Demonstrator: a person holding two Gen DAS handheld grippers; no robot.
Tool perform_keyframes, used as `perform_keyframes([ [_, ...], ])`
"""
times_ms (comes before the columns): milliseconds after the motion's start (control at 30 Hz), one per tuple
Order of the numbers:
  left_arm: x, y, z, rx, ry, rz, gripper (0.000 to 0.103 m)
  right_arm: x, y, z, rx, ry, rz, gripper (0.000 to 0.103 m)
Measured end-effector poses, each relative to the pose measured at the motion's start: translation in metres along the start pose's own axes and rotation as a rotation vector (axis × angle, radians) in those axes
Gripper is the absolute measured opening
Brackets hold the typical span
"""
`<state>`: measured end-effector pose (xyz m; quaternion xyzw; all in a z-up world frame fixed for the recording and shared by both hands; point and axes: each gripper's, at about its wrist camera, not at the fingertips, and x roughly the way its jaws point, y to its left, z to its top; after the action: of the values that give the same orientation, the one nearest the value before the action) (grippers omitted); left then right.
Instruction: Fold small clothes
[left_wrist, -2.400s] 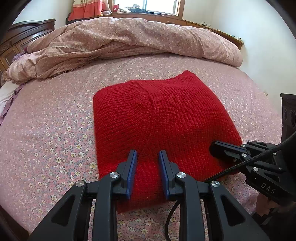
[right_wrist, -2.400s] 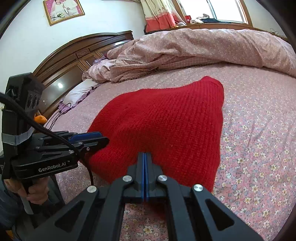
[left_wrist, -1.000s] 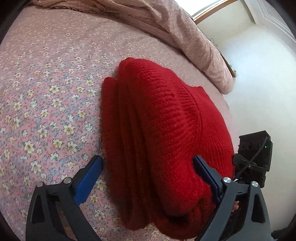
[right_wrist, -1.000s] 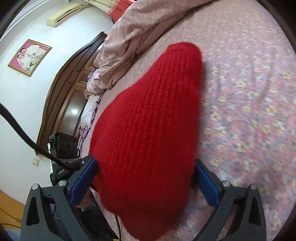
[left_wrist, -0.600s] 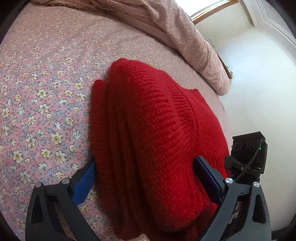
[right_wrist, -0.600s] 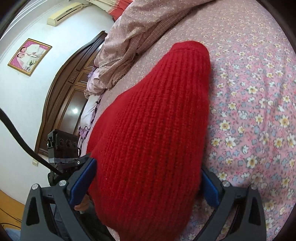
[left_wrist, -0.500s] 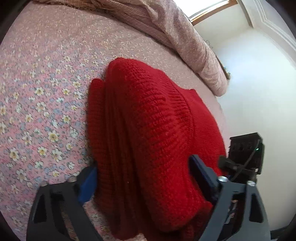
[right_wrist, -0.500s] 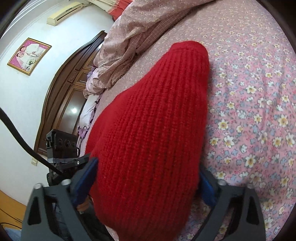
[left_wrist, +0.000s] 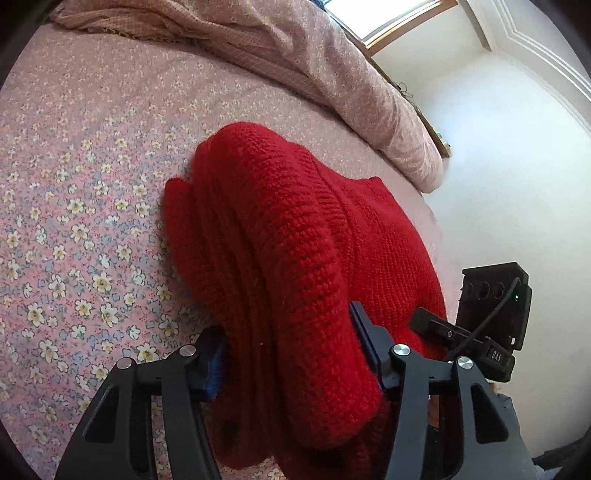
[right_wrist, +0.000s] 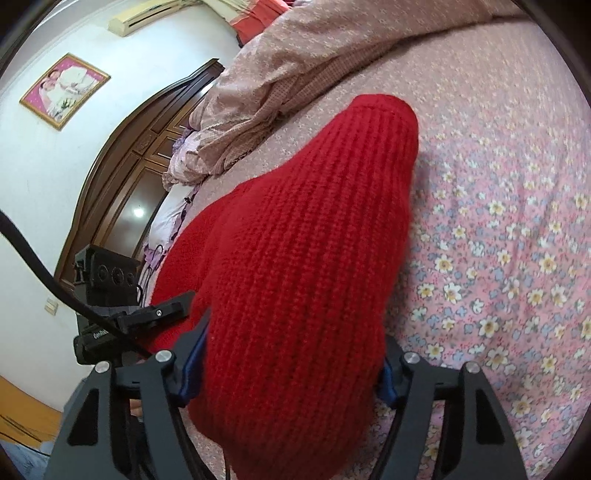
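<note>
"DAS" label sits on right tongs (left_wrist: 495, 354)

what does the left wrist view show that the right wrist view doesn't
Only the left wrist view shows the sweater's stacked folded edges, the window frame and the right claw.

Only the right wrist view shows the wooden headboard, framed picture and left claw.

Both show the red sweater, each claw closed around its thick fold, the floral sheet and the quilt.

Both wrist views sit very close over the red sweater (left_wrist: 295, 266) on the bed (left_wrist: 74, 221), facing along it from opposite sides, sharing it.
</note>
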<state>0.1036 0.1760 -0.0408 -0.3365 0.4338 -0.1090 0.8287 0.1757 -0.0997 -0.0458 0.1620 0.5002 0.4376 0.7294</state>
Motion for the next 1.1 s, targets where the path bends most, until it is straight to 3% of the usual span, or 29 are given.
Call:
perform_keyframes([
  [267, -0.001, -0.015, 0.007, 0.018, -0.020, 0.018, 0.049, -0.009, 0.014, 0.005, -0.066, -0.028, -0.047, 0.073],
  [700, 0.030, -0.068, 0.035, 0.131, -0.064, 0.052, 0.048, -0.048, 0.014, 0.026, -0.114, -0.111, -0.102, 0.072],
  [1100, 0.084, -0.124, 0.104, 0.268, -0.135, 0.031, 0.048, -0.099, -0.029, 0.087, -0.139, -0.250, -0.107, 0.072],
])
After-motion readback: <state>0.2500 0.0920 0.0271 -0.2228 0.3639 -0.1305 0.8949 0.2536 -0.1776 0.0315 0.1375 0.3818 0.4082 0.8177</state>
